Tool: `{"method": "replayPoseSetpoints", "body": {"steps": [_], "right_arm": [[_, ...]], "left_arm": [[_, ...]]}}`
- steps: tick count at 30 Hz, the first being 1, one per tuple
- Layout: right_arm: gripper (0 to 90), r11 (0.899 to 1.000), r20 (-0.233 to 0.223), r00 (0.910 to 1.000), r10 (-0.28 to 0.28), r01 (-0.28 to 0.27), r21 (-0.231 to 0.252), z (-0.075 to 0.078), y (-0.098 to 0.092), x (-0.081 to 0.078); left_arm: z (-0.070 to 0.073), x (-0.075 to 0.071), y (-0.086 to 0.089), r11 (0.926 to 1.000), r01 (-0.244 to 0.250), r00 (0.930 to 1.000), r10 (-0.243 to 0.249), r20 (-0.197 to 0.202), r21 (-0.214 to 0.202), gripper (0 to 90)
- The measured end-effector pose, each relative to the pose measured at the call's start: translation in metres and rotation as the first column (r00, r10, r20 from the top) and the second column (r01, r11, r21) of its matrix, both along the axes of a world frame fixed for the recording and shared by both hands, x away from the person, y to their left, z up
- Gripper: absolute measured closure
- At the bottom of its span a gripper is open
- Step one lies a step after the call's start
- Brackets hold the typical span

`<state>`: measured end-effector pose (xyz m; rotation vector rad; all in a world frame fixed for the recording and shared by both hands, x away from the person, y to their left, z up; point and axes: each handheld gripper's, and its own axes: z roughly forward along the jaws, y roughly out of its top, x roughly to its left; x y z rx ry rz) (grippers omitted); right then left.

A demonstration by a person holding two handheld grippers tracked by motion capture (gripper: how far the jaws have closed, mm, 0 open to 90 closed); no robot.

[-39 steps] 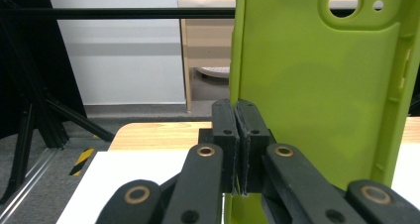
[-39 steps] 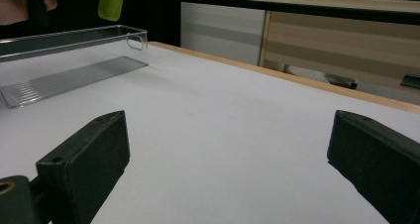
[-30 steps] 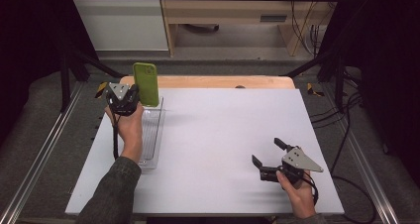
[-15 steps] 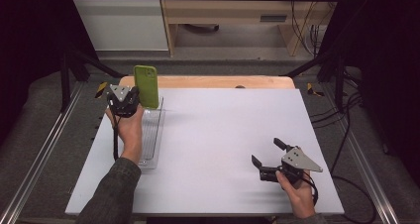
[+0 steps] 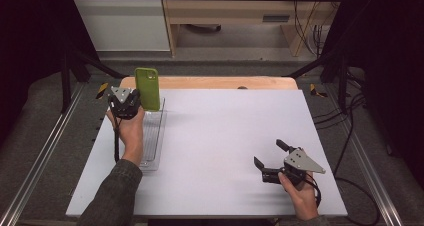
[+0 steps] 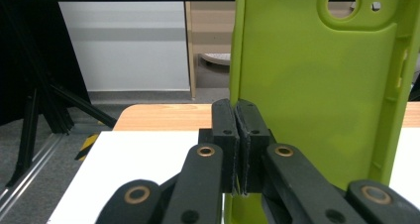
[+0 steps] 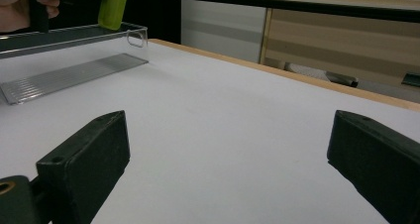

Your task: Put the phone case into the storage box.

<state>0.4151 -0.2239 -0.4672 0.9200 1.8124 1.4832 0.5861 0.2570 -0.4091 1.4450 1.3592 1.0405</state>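
Green phone case (image 5: 148, 88), smooth, rounded, upright, left jaws clenched on its edge, right jaws released

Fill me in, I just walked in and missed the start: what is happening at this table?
A person works with a hand-held gripper in each hand. The left gripper has its fingers shut on the edge of a green phone case, holding it upright above the far end of a clear tray at the table's left side. The right gripper sits near the table's front right with its fingers apart, holding nothing.
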Motion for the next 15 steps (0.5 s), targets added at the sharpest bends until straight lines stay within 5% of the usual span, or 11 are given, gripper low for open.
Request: {"method": "replayPoseSetpoints", "body": {"steps": [15], "right_arm": [[3.0,1.0,-0.001,1.0,-0.001,0.001,0.002,-0.0004,0.0002,0.0001]], "left_arm": [[-0.0019,0.0007,0.0013,1.0,-0.006,0.9999,0.006,-0.015,-0.001,87.6]]}}
